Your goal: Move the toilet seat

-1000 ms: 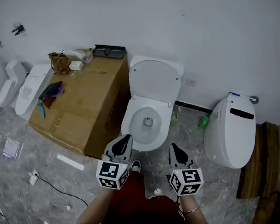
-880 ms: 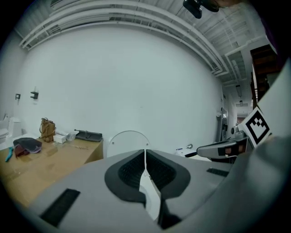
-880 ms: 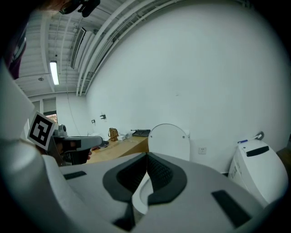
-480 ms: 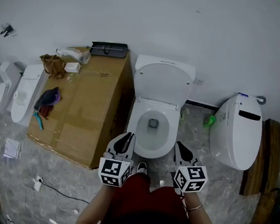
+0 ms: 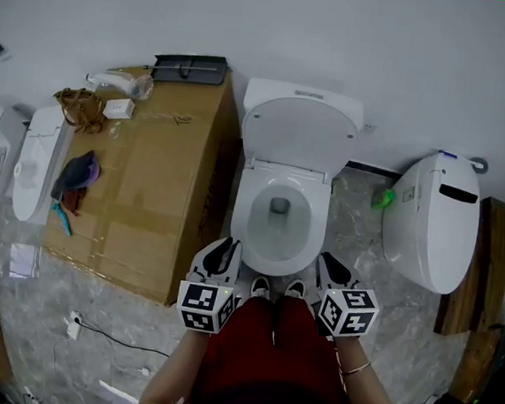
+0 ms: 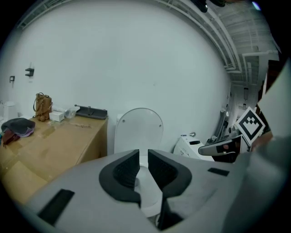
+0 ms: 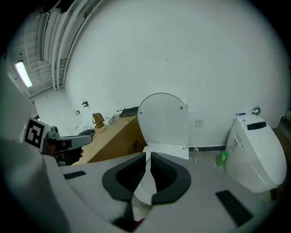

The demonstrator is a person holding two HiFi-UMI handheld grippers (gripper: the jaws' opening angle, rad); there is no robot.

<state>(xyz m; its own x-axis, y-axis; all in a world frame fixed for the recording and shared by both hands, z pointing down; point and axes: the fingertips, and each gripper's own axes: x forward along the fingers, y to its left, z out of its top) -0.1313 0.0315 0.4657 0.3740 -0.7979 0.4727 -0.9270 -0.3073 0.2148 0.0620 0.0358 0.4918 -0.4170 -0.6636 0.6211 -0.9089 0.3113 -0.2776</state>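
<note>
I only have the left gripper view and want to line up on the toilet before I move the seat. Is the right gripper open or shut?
Observer: The right gripper is shut, with nothing between its jaws.
Operator: Where do both grippers sit relative to the bowl?
Observer: From the head view, the left gripper is at the front left of the bowl and the right gripper is at its front right. I cannot tell if either touches it.
Operator: Anything on the floor to the right?
Observer: A small green item lies between the bowl and the second toilet.
</note>
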